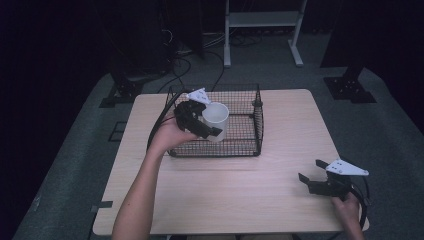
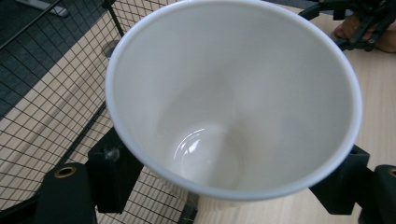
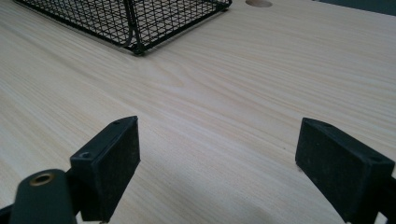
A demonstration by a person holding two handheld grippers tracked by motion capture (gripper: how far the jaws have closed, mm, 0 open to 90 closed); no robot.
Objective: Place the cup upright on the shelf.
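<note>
1. The right tool (image 1: 311, 171) sits at the near right corner of the table (image 1: 240, 200), held from behind by a hand (image 1: 350, 205) at the table's near edge.
2. Its two black jaws stand wide apart with nothing between them; in the right gripper view they frame bare pale wood (image 3: 233, 116), and the right tool (image 3: 217, 161) points across the table toward the basket's corner (image 3: 135, 46).
3. A grey three-cornered plate (image 1: 347, 168) tops the right tool, and its cable curls beside the hand.
4. From the near left edge a bare forearm (image 1: 137, 200) reaches far and slightly right, its hand (image 1: 170, 136) wrapped around the left tool (image 1: 212, 122).
5. The left tool is clamped on a white cup (image 1: 216, 120); in the left gripper view the black pads press the cup's (image 2: 233, 93) outer wall from both sides, just under the rim.
6. The cup is held upright, mouth open upward and empty inside, over the near left part of the black wire basket (image 1: 250, 145).
7. The basket stands on the far middle of the table, well apart from the right tool.
8. Beyond the table lie grey carpet (image 1: 390, 130), dark stand feet and the legs of a white frame (image 1: 262, 30).
</note>
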